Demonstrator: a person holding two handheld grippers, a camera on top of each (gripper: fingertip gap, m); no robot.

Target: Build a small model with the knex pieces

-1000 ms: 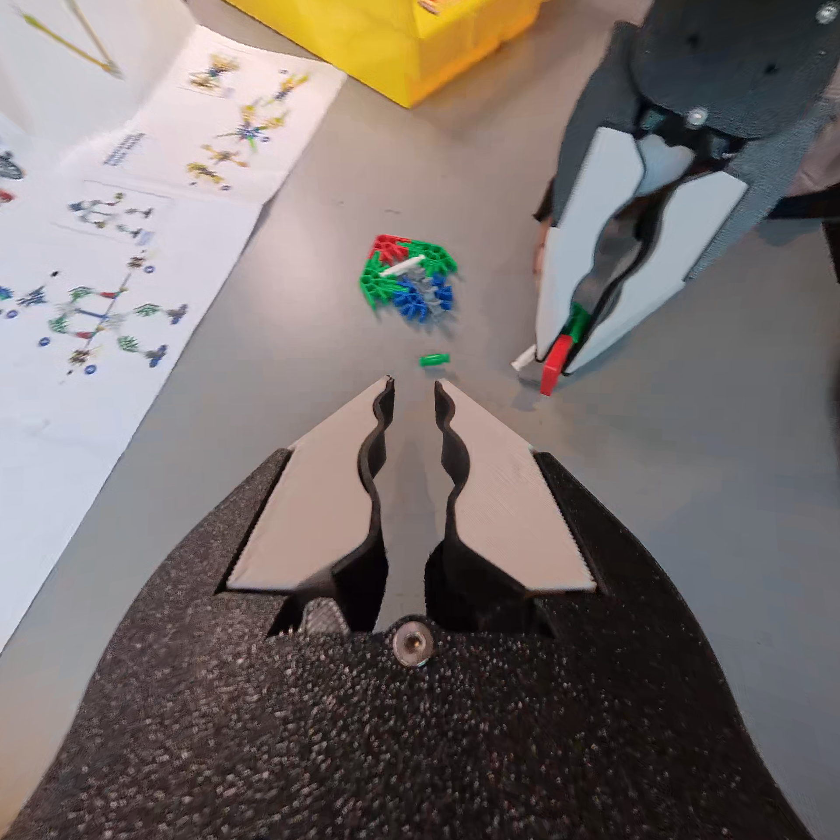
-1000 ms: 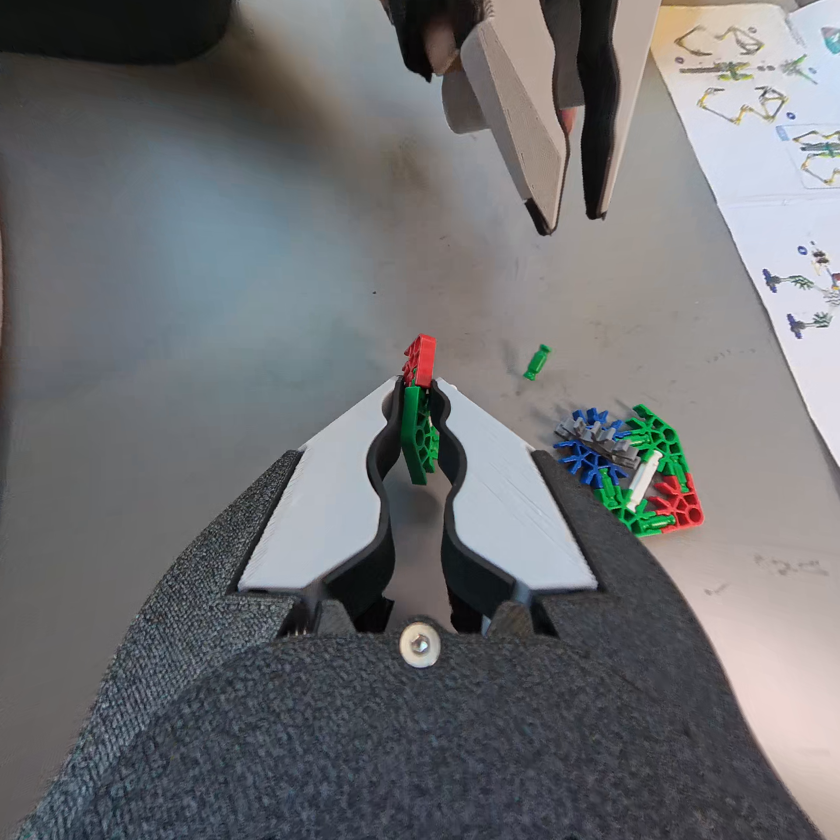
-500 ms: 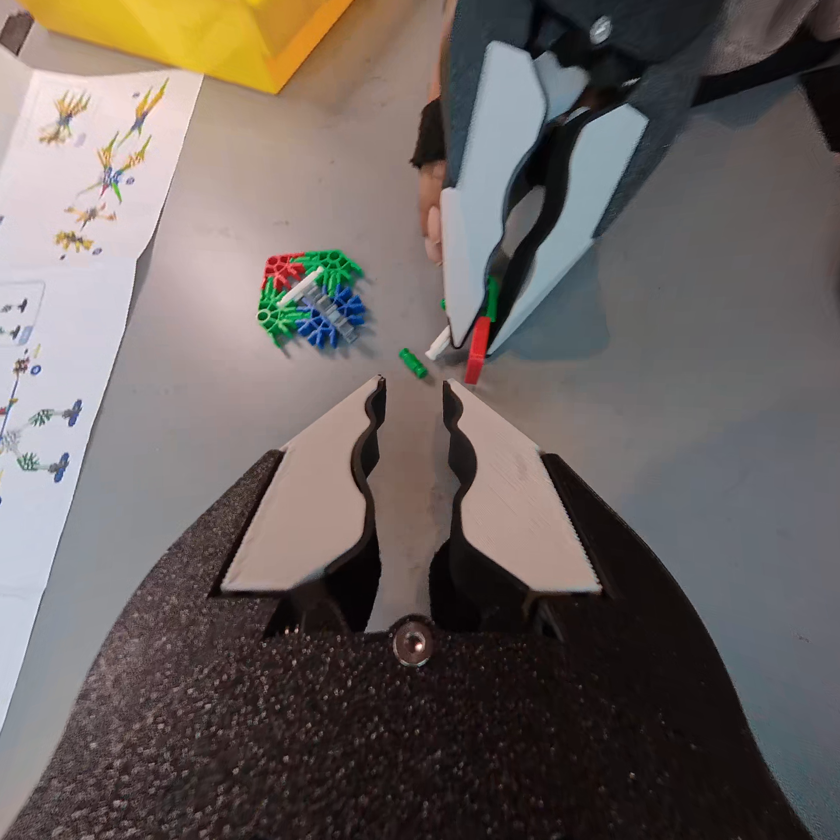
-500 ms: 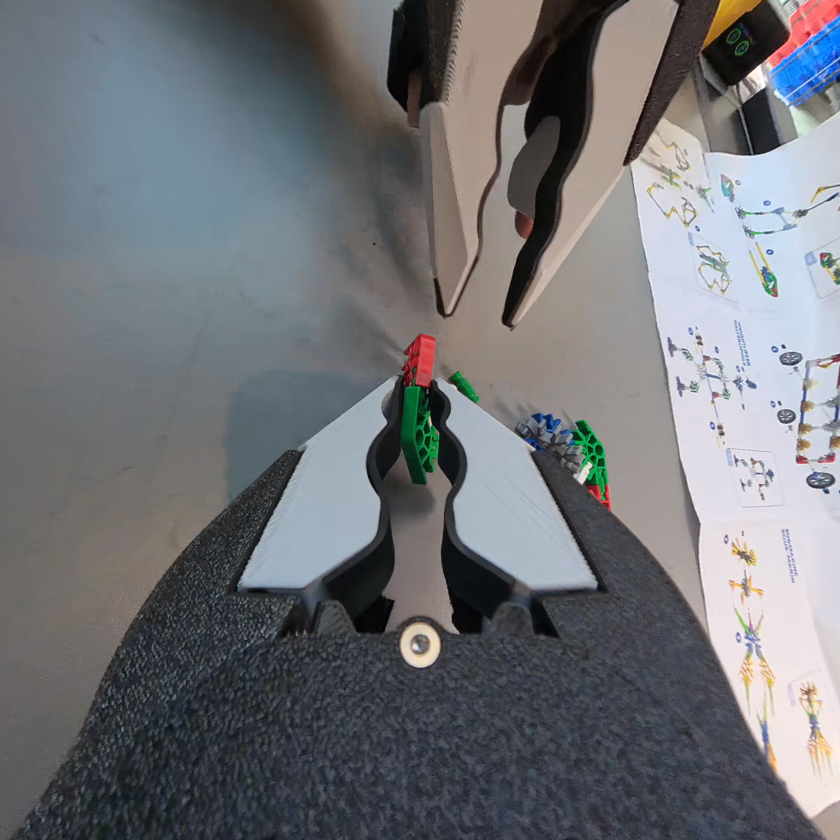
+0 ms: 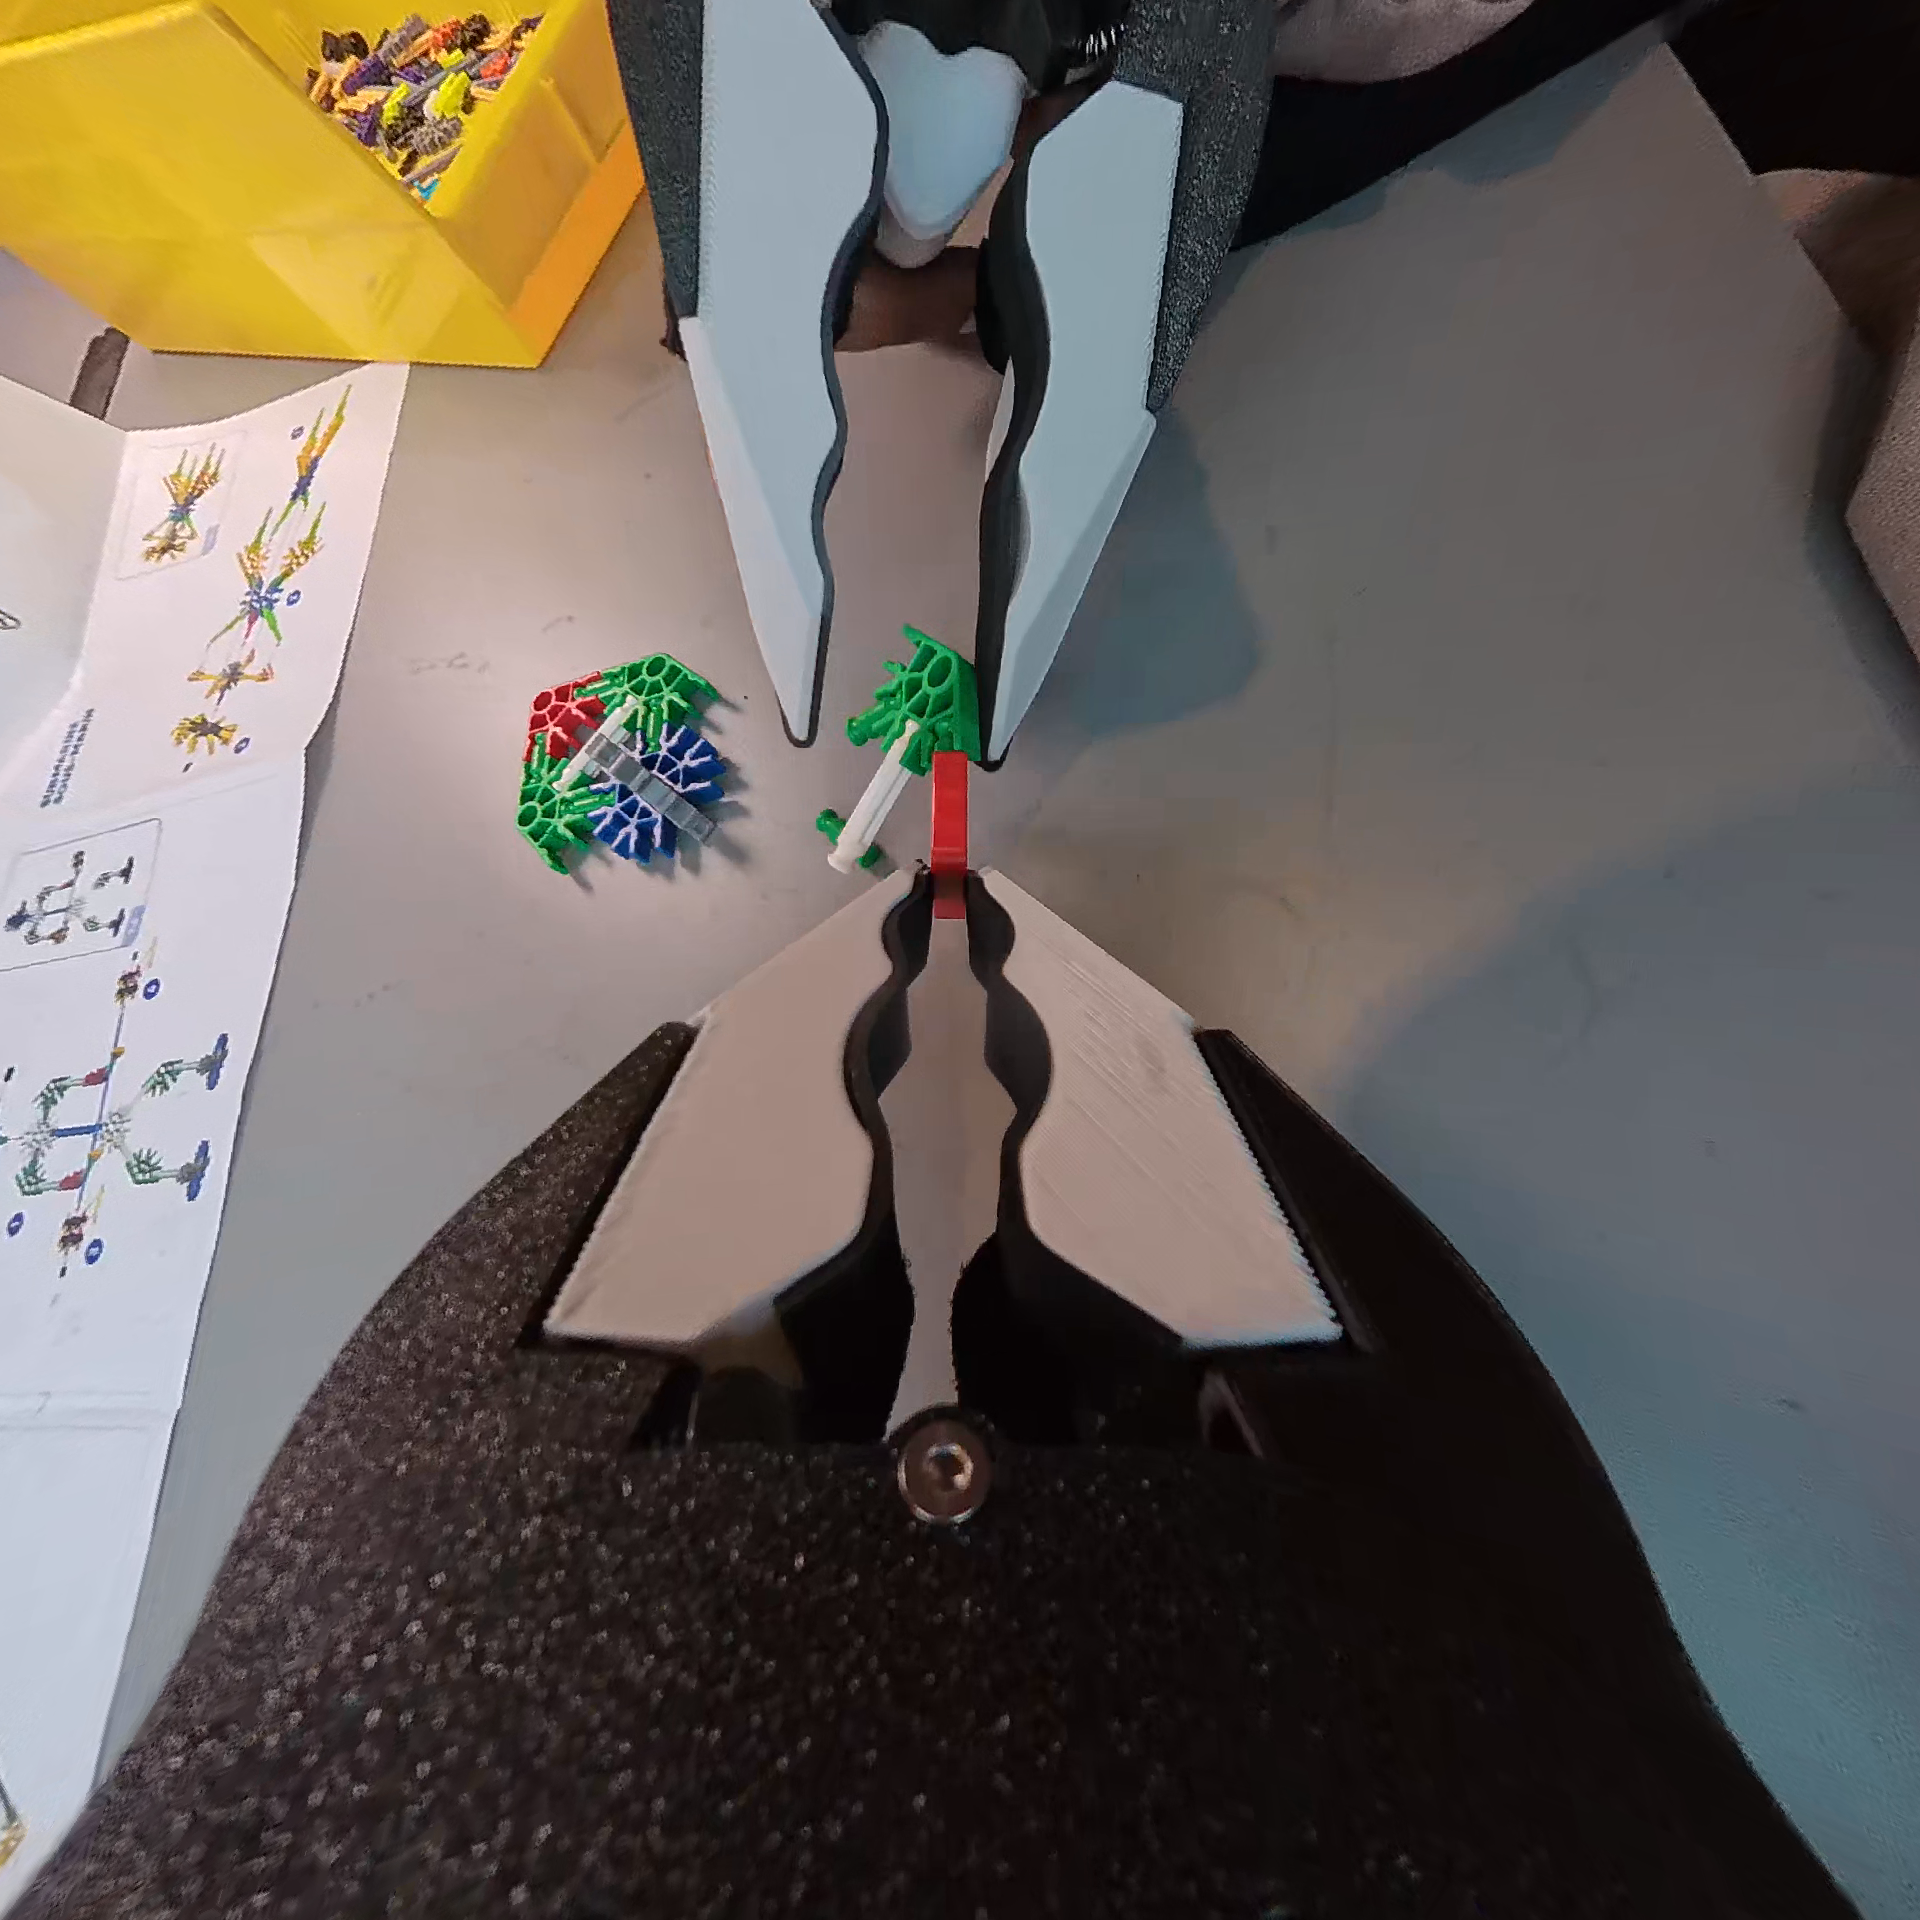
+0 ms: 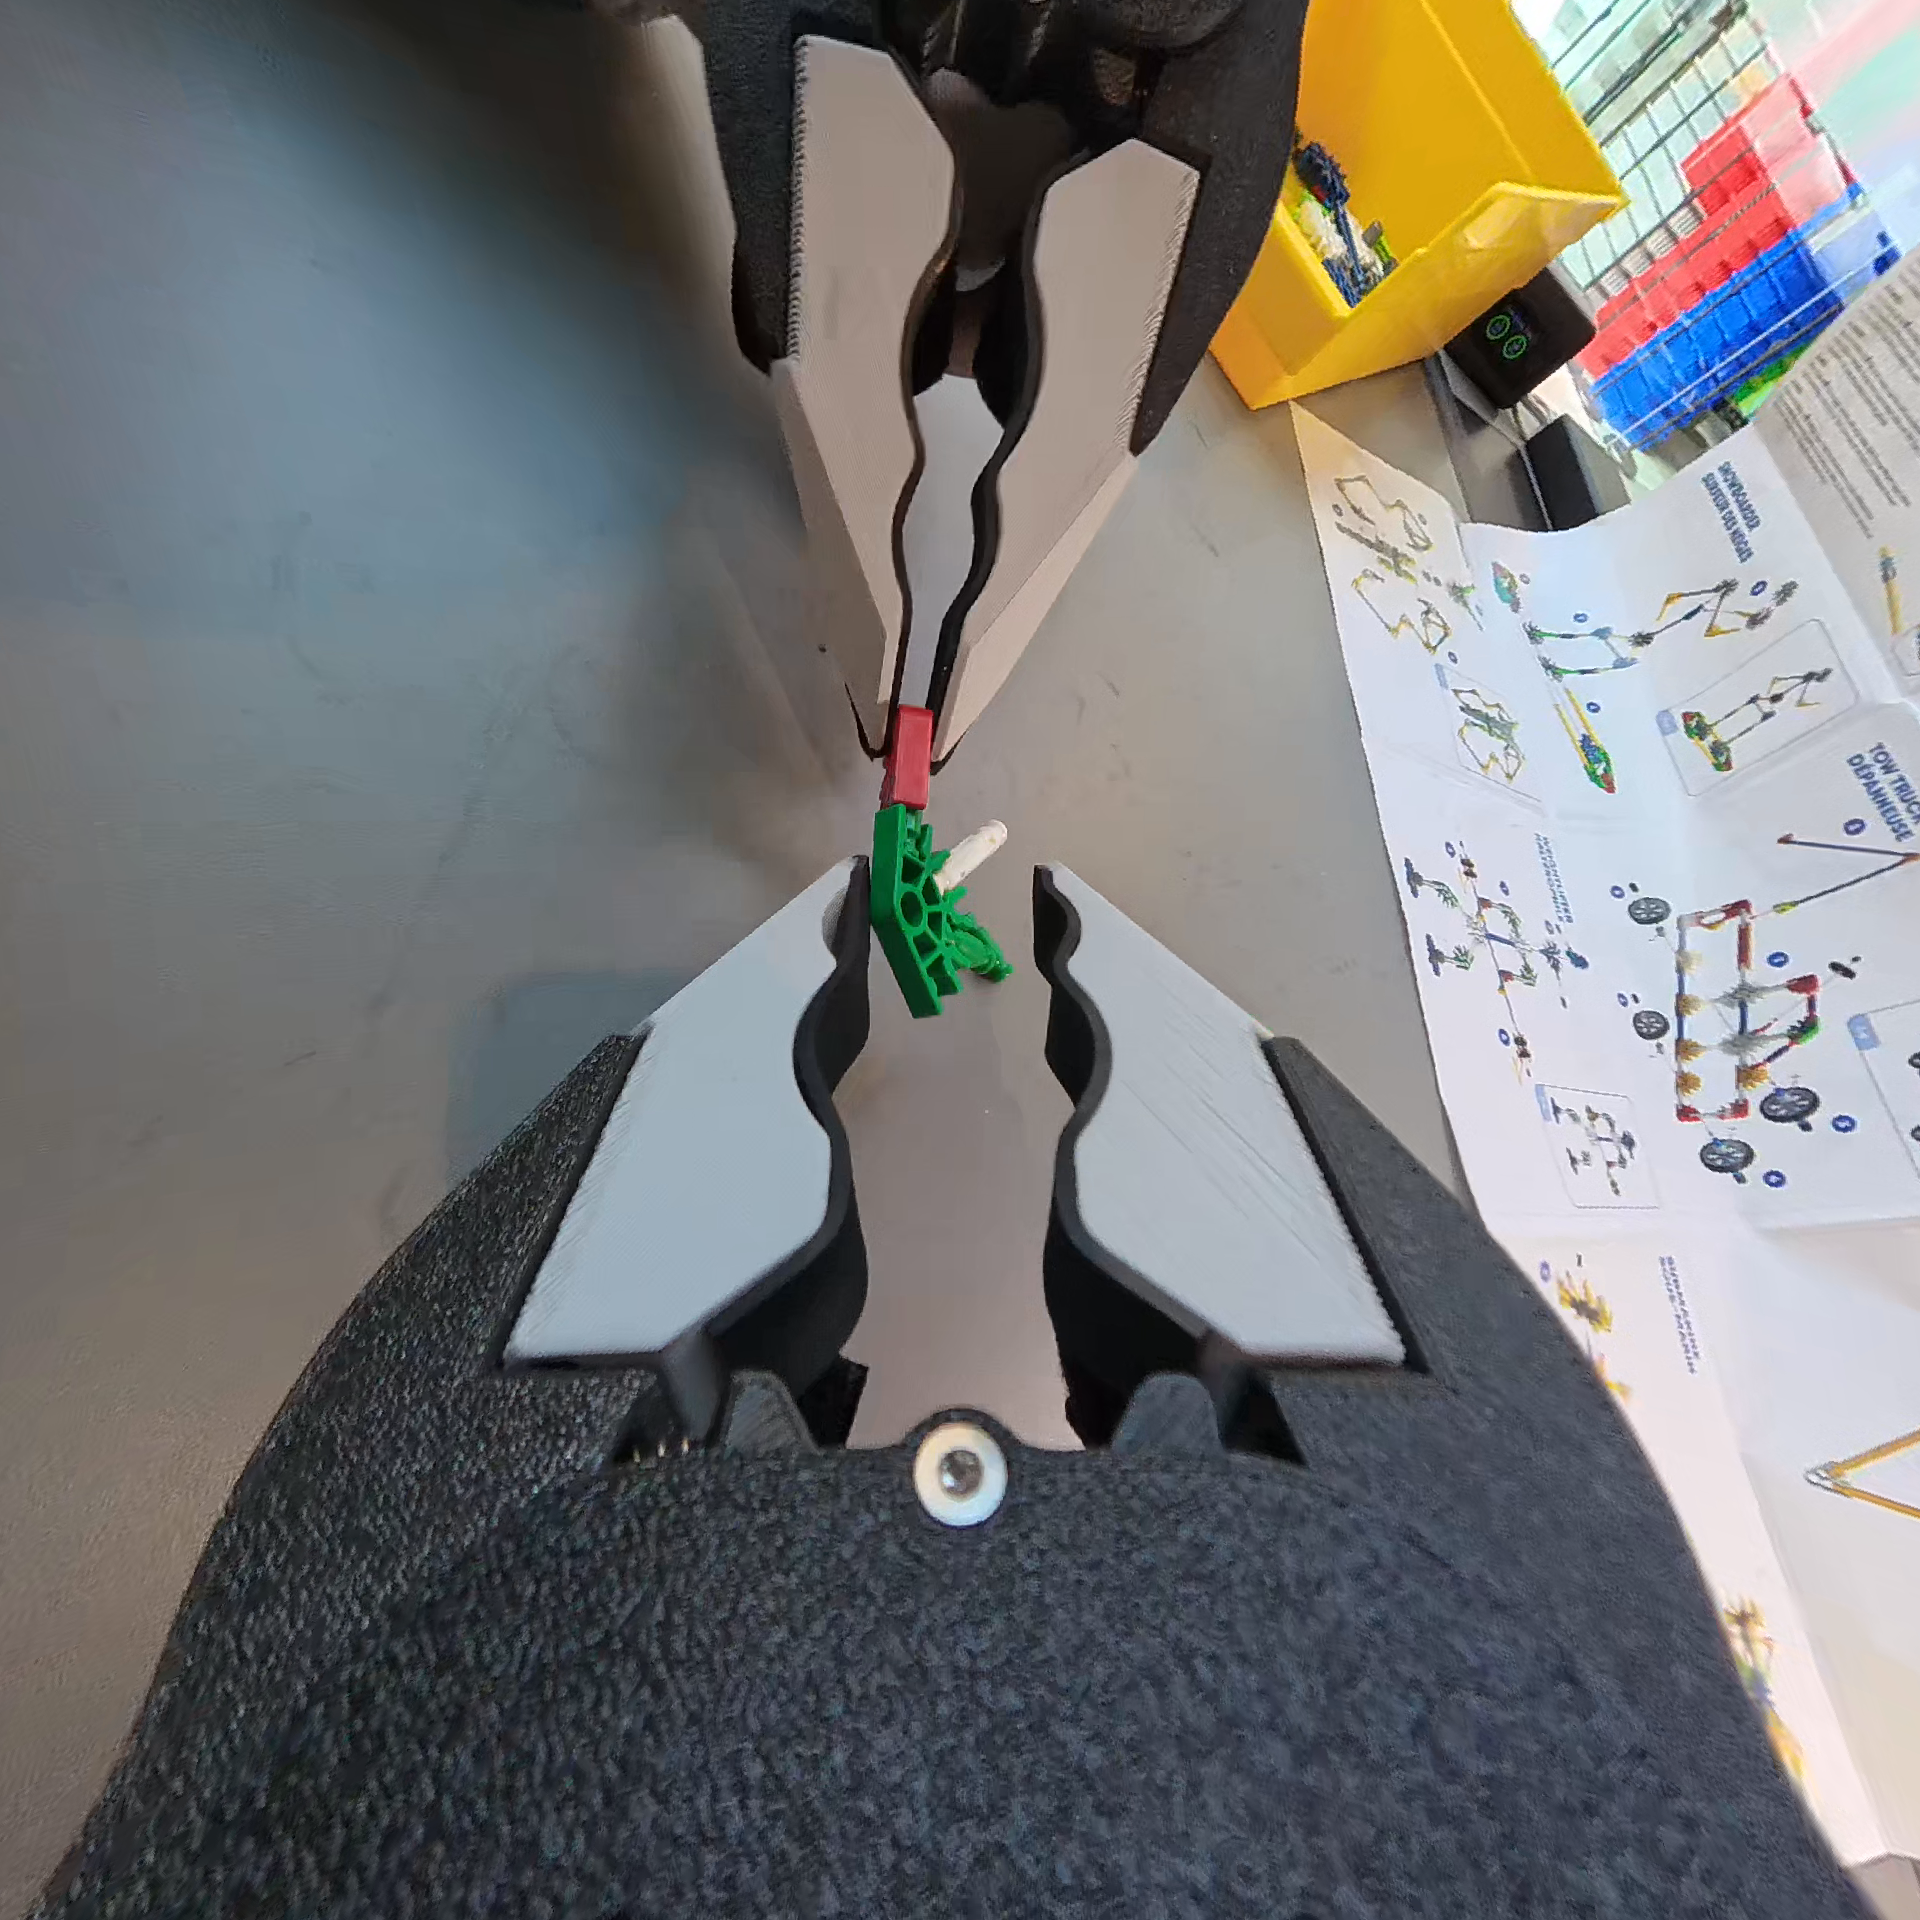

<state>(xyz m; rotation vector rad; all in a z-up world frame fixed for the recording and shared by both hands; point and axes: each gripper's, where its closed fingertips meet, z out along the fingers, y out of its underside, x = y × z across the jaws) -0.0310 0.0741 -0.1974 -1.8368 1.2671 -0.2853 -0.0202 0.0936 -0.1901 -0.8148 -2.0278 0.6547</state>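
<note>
- Left gripper point(image 5: 945, 881): jaws nearly together, tips pinching the near end of the red connector point(image 5: 948, 831). Red piece stands on edge, pointing straight ahead from the tips.
- Right gripper point(image 6: 948, 883): jaws spread wide, gripping nothing. Green fan-shaped connector point(image 6: 920, 914) sits in the gap, its flat side against the left finger's inner pad, clear of the right finger.
- Red connector joins the green one end to end; same pair shows in the left wrist view with the green connector point(image 5: 925, 696) at the far end of the red, just beside one tip of the right gripper point(image 5: 899, 743).
- White rod point(image 5: 878, 805) runs out of the green connector at a slant, down toward the grey table point(image 5: 1455, 727). A small green piece point(image 5: 831, 826) lies just beside its lower end; cannot tell if they touch.
- In the right wrist view the left gripper point(image 6: 904, 743) comes in from the top, tips closed on the red connector point(image 6: 906, 753); white rod point(image 6: 971, 847) pokes out behind the green one.
- Loose cluster of green, blue, red and grey connectors point(image 5: 618, 764) lies flat on the table, left of both grippers, apart from them.
- Printed instruction sheet point(image 5: 156, 831) lies along the table's left side.
- Yellow bin point(image 5: 260, 208) with mixed small parts stands beyond the sheet, well apart from the held pieces.
</note>
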